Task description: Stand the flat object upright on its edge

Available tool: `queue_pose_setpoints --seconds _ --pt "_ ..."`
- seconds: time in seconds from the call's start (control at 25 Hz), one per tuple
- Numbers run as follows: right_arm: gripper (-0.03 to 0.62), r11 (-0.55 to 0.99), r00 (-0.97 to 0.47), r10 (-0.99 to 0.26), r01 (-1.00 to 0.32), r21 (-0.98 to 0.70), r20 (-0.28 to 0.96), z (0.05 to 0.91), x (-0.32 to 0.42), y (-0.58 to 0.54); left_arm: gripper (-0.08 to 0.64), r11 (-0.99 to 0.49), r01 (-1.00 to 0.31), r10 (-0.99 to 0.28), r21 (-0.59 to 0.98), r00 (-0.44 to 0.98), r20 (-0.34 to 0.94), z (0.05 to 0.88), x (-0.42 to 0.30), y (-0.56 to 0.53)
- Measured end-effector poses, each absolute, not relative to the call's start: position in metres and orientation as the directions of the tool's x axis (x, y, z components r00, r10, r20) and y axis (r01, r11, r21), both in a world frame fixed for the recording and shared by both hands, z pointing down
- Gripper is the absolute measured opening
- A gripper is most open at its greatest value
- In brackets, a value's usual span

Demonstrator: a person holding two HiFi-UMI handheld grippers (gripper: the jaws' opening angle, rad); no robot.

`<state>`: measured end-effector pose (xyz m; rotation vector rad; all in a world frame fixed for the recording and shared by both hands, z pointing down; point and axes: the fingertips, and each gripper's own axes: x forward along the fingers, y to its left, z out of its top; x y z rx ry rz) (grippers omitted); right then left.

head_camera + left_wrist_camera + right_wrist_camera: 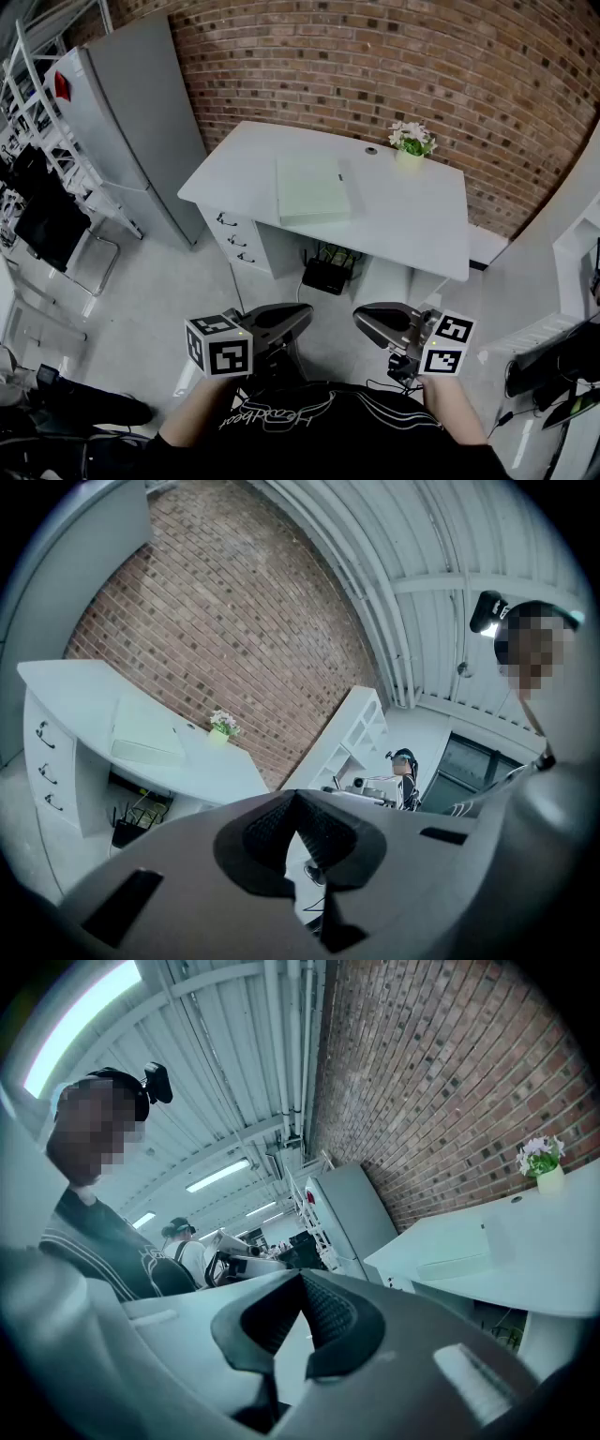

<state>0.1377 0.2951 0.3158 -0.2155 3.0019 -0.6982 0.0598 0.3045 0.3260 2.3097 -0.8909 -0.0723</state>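
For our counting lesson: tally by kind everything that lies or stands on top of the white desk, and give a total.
Flat pale green object: 1
Potted flower plant: 1
Small round dark cap: 1
Total: 3

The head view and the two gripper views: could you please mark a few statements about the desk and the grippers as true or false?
1. The flat pale green object lies flat on the white desk. True.
2. The left gripper holds the flat pale green object. False: its jaws are together on nothing, well short of the desk.
3. The flower pot stands near the desk's back edge, by the brick wall. True.
4. The right gripper has its jaws wide apart. False: they are together and empty.
5. The flower pot stands on the flat pale green object. False: the two are apart.
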Motion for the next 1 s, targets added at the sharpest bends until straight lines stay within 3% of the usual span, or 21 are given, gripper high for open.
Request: queue_pose_setpoints --seconds 0.56,0.84,1.0 --pt "0.006 0.878 -0.991 -0.136 -0.121 -0.464 0.001 0.325 0.106 0.273 0.003 -0.485 -0.612 -0.665 0.624 0.722 0.191 0.334 0.02 0.288" --pt "0.006 0.855 -0.987 -0.156 -0.159 -0.494 0.049 0.345 0.079 0.235 0.003 -0.464 -0.557 -0.646 0.688 0.745 0.167 0.347 -0.008 0.243" --pt "0.006 0.816 -0.982 -0.178 -0.18 -0.55 0.058 0.357 0.065 0.2 0.003 -0.429 -0.568 -0.633 0.702 0.744 0.214 0.361 -0.026 0.206"
